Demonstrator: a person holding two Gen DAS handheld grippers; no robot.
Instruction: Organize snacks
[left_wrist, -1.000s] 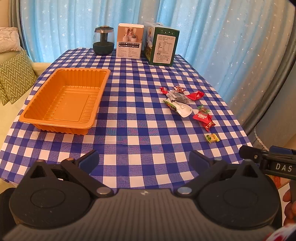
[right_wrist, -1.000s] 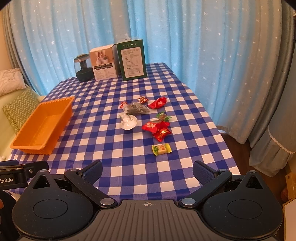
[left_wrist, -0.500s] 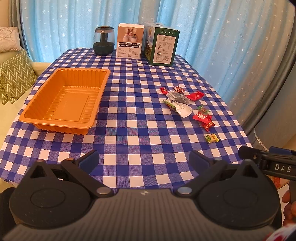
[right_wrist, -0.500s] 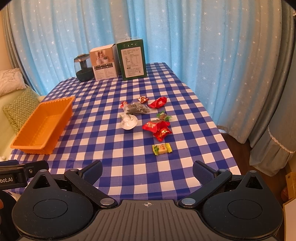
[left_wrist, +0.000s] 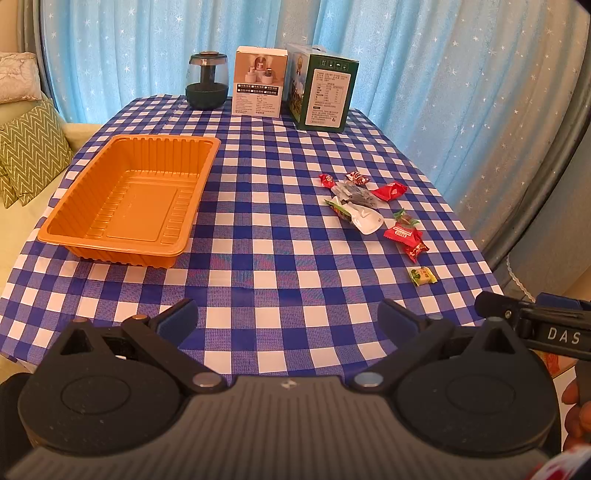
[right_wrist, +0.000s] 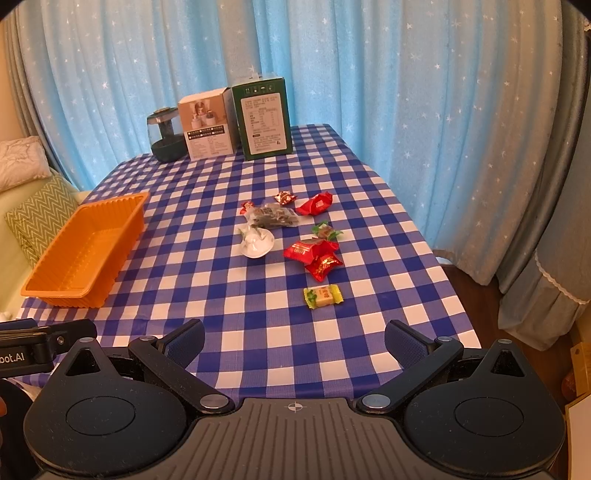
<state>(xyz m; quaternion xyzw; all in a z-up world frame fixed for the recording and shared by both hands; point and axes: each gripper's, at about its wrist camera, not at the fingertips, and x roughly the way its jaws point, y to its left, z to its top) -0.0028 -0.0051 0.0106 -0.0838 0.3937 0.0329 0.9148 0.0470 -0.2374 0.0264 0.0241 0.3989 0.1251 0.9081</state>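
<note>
Both claws, left gripper (left_wrist: 287, 317) and right gripper (right_wrist: 294, 338), spread and empty. Yellow candy (right_wrist: 322, 295) nearest the table's near-right edge: light, crinkly, probably slippery; pinch across its middle.

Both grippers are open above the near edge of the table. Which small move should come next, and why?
Probably move the right gripper forward and down to the yellow-green wrapped candy. It is the nearest snack, it lies apart from the others, and it is almost straight ahead of the open jaws. The ribbed orange plastic tray holds nothing yet. The left gripper is also open.
</note>
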